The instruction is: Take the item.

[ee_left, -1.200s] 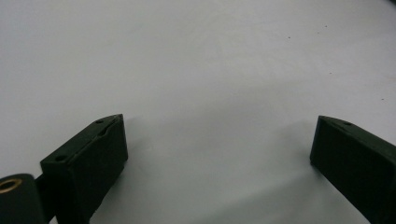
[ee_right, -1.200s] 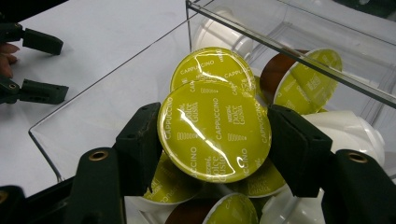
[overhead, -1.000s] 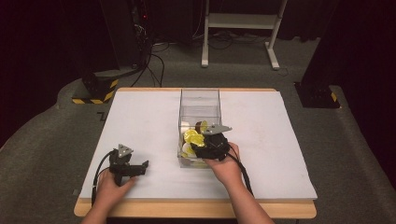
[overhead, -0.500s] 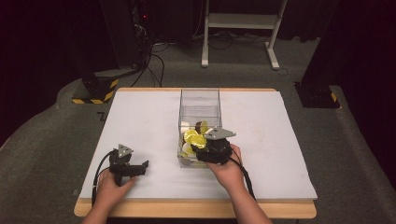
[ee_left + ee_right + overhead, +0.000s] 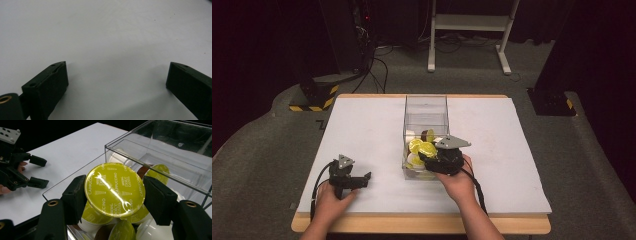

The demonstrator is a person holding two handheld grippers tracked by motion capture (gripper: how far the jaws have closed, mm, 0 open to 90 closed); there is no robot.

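A yellow-lidded capsule (image 5: 115, 189) is pinched between the jaws of the right gripper (image 5: 428, 159) just above the near end of the clear box (image 5: 425, 107), while the left gripper (image 5: 363, 180), jaws spread, rests on the white surface (image 5: 362, 130) well left of that box.

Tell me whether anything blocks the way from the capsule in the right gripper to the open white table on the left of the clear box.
The right gripper holds the yellow-lidded capsule over the near end of the clear box. The box's left wall lies between it and the white table, so a lift over the rim seems needed. Beyond that nothing visible intervenes; the left gripper rests farther off.
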